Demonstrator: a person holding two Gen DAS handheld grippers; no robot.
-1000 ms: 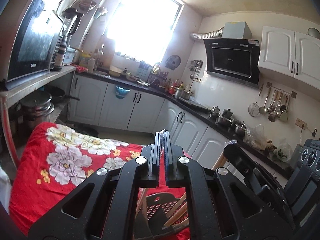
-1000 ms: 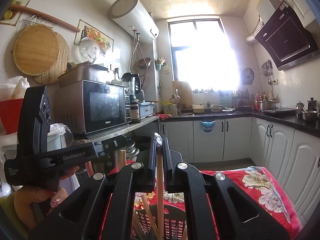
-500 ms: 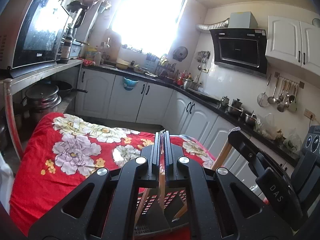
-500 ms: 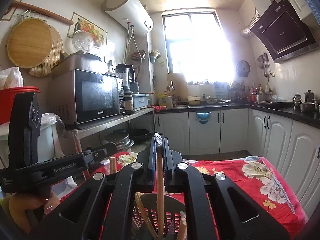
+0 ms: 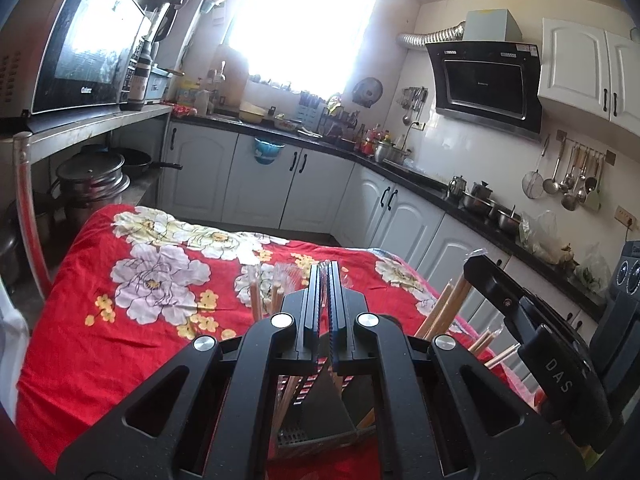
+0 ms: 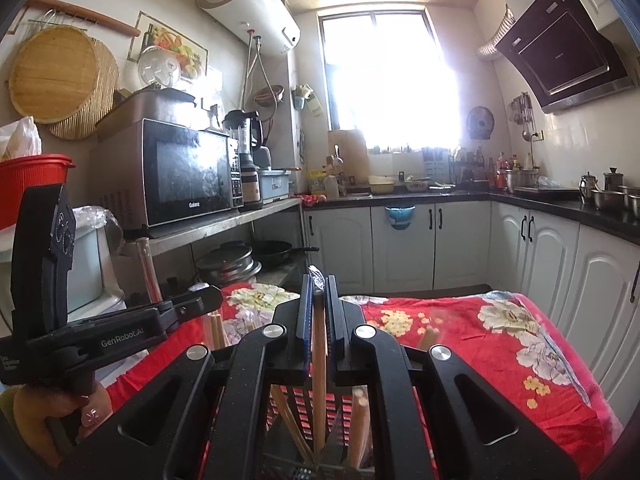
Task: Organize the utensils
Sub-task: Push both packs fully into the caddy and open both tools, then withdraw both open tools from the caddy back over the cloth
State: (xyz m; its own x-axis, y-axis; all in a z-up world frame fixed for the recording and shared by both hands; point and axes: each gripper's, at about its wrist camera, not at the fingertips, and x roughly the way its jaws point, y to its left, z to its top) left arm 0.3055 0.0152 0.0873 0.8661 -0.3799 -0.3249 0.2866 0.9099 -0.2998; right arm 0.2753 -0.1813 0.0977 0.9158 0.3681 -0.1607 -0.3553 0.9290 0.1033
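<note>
Right gripper (image 6: pixel 319 322): jaws clamped on a single wrapped chopstick (image 6: pixel 319 364), which stands upright between the pads, its wrapper tip just clearing the fingertips and its lower end running straight down into the utensil basket (image 6: pixel 308 404) directly beneath. The long axis is near vertical and in line with the basket mouth; the basket lies below the jaws, not ahead of them.

Left gripper (image 5: pixel 322 304): jaws drawn together; in its own view a thin wrapped stick appears pinched between the pads, but the pads hide most of it, so the grip is not confirmed. The same slotted basket (image 5: pixel 304 392) sits directly under this gripper too, with further chopsticks (image 5: pixel 444 312) leaning out to the right, beside the other gripper's body.

Judgement: both hands are equally near the basket; the right carries the clearer load. The coming move appears to be a straight release or short descent, with no sideways correction needed.

Beyond, the red floral tablecloth (image 5: pixel 120 320) runs to the far edge of the table. Farther off stand the white cabinets (image 6: pixel 400 244).
</note>
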